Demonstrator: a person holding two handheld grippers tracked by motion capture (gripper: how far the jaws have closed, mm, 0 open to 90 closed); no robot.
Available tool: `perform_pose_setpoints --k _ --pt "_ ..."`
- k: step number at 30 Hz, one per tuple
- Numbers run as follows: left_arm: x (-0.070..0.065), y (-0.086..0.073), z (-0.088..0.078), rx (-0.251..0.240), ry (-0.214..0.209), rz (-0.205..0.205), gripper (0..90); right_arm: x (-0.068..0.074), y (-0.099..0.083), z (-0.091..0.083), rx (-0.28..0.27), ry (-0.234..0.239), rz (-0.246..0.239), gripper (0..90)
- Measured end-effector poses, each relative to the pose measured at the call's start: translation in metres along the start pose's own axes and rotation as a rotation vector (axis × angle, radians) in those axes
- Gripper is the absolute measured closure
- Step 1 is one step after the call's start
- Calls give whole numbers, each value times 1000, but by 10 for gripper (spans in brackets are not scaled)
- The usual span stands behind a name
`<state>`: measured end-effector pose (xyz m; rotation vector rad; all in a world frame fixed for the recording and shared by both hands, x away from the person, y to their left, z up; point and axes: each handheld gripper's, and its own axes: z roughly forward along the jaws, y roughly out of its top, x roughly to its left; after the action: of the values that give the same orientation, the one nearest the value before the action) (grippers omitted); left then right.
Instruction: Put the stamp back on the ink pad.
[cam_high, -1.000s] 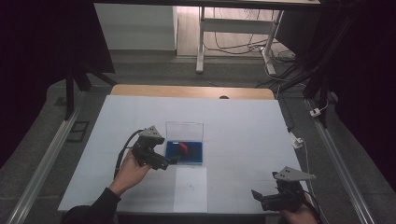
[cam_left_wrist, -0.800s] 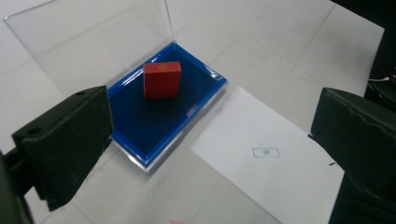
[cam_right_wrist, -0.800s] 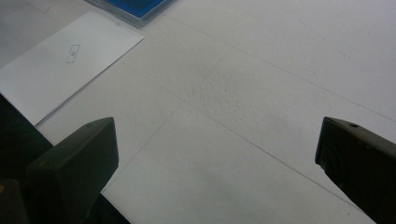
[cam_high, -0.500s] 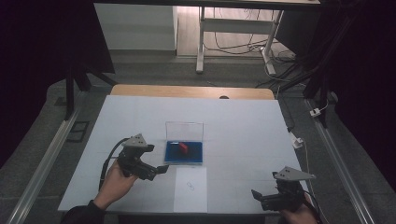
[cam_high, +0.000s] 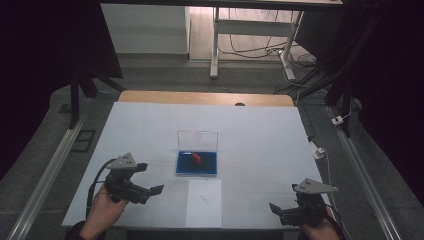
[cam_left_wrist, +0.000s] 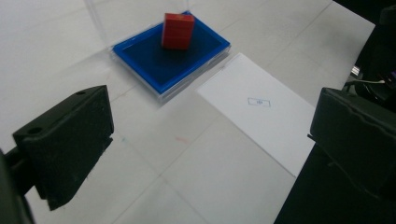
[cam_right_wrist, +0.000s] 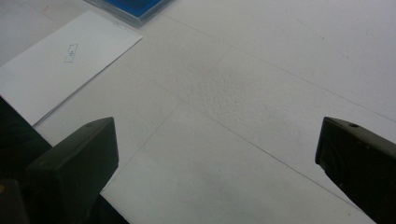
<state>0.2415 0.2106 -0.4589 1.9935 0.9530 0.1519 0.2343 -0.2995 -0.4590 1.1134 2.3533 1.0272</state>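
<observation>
Centre of the high view: small red rectangular block (cam_high: 197, 157) rests in the shallow blue tray with clear upright lid (cam_high: 196, 170) on the white desk (cam_high: 260, 140) | placing looks done, lid unclosed | left claw (cam_high: 148, 193) spread, empty, lower left | right claw (cam_high: 278, 212) spread, empty, lower right | left gripper view shows the block (cam_left_wrist: 177, 30) standing upright; right gripper view shows the white paper sheet (cam_right_wrist: 60, 60).

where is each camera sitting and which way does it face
High view: above the person's near edge, looking forward and down on the table; both hands, left gripper, right gripper.
Left gripper view: rides that gripper, past its open jaws at the red block in the blue tray.
Right gripper view: between open jaws at bare table.
Shared: the white sheet.
</observation>
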Motion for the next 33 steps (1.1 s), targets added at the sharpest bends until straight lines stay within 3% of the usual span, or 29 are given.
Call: perform_pose_setpoints --k 18,30,33 --pt "7 -45 -44 -34 97 -92 5 0 0 0 -5 -3 5 0" --pt "4 -61 -49 28 186 -73 7 0 0 -1 -7 -2 5 0" --pt "3 -63 -49 65 205 -74 9 0 0 -1 -4 -6 2 0"
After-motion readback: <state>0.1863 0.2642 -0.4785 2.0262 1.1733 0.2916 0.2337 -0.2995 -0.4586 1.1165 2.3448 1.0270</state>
